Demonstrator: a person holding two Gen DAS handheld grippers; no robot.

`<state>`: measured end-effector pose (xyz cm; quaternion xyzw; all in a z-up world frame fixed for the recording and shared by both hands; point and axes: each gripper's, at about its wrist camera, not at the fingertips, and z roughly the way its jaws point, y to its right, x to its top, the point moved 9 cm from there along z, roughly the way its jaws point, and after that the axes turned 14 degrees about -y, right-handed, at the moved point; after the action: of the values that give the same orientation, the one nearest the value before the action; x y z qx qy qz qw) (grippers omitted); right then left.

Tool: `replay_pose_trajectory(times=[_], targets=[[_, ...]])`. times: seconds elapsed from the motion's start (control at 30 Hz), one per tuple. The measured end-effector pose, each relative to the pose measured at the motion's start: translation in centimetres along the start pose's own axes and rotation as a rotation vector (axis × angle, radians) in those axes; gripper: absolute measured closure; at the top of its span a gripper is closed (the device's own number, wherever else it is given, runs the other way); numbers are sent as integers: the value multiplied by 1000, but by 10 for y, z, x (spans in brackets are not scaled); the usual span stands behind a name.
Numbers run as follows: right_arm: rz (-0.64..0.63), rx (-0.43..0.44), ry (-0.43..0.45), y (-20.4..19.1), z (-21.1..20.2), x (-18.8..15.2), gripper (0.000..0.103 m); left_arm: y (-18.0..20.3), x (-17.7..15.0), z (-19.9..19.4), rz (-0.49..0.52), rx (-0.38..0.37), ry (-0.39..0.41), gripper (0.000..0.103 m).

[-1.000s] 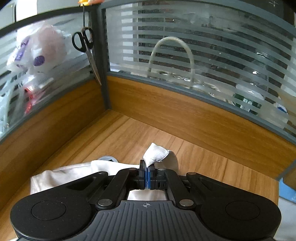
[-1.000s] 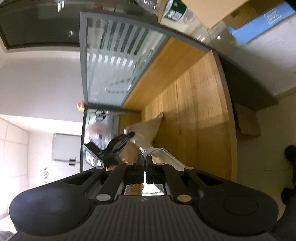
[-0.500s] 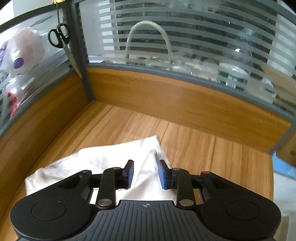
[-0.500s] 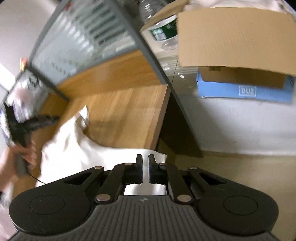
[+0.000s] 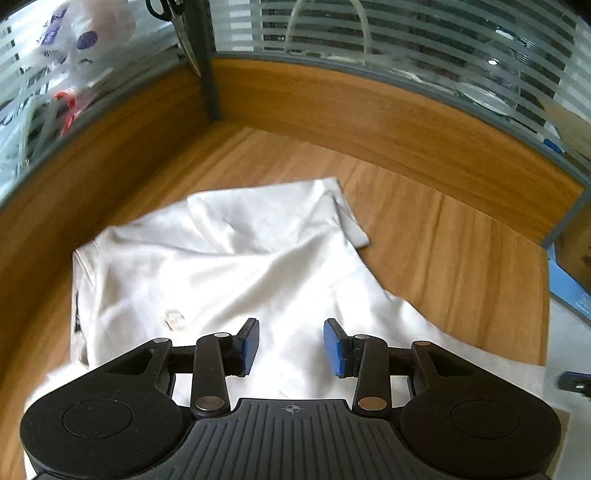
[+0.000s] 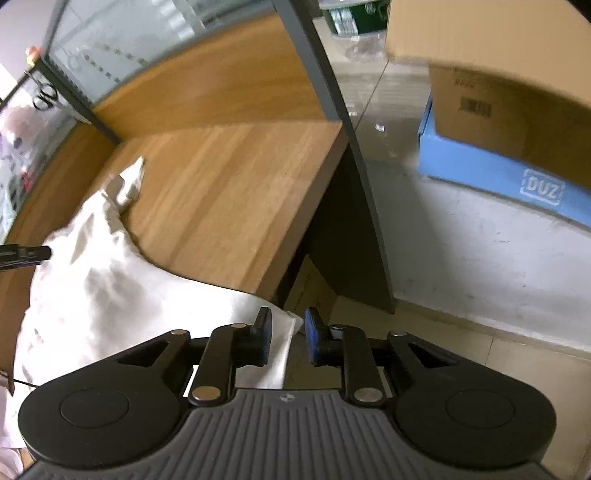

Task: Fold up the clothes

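A white garment (image 5: 240, 266) lies spread and rumpled on the wooden desk (image 5: 443, 251), one folded corner pointing to the far partition. My left gripper (image 5: 291, 347) hovers over its near part, jaws opening, blue pads apart and nothing pinched between them. In the right wrist view the garment (image 6: 92, 288) reaches the desk's (image 6: 229, 192) near right corner. My right gripper (image 6: 289, 341) is there, jaws opening; the cloth's corner lies under the left finger and no pad presses it. The left gripper's tip (image 6: 26, 254) shows at the left edge.
Wood and striped-glass partitions wall the desk at the back and left. Scissors (image 5: 177, 22) hang on the corner post. Right of the desk is a drop to the floor, where a cardboard box (image 6: 517, 92) sits on a blue box (image 6: 498, 177).
Both grippers were shut on the garment's corners a second ago and have opened and let go. The cloth now lies on the desk. The right gripper swung round and down.
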<state>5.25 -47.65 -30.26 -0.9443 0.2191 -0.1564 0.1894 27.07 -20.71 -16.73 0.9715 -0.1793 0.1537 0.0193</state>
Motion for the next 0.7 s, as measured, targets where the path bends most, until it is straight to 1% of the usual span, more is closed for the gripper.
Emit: replay_pose_trajectory(times=[0.07,0.13,0.23,0.27,0.3,0.33,0.43,0.5,0.53,0.6,0.63,0.7], targets=[[4,11,-36,5,16,2,81,14,-2,-3,12,-23,-7,62],[4,36,-64,8,28,3,81,32,-4,-6,48,-46,-10,62],[-17,68,-100,10,38,2,81,68,-6,-8,178,-82,-18,62],[-25,78,-112,11,41,1,86,80,-6,-8,225,-93,-21,62],[-32,89,-124,11,45,1,93,93,-7,-8,275,-107,-28,62],[-35,102,-132,12,46,0,102,105,-9,-7,325,-122,-35,62],[-42,137,-147,11,39,-3,102,136,-15,-3,456,-143,-55,62],[-42,180,-162,10,28,-7,102,156,-19,0,541,-155,-70,61],[-37,210,-175,9,22,-10,102,164,-21,1,568,-159,-79,61],[-15,313,-211,4,10,-17,102,173,-25,4,585,-160,-100,61],[-3,368,-229,1,3,-21,102,176,-27,6,585,-160,-109,61],[24,486,-244,-9,-9,-28,102,178,-30,7,552,-171,-136,61]])
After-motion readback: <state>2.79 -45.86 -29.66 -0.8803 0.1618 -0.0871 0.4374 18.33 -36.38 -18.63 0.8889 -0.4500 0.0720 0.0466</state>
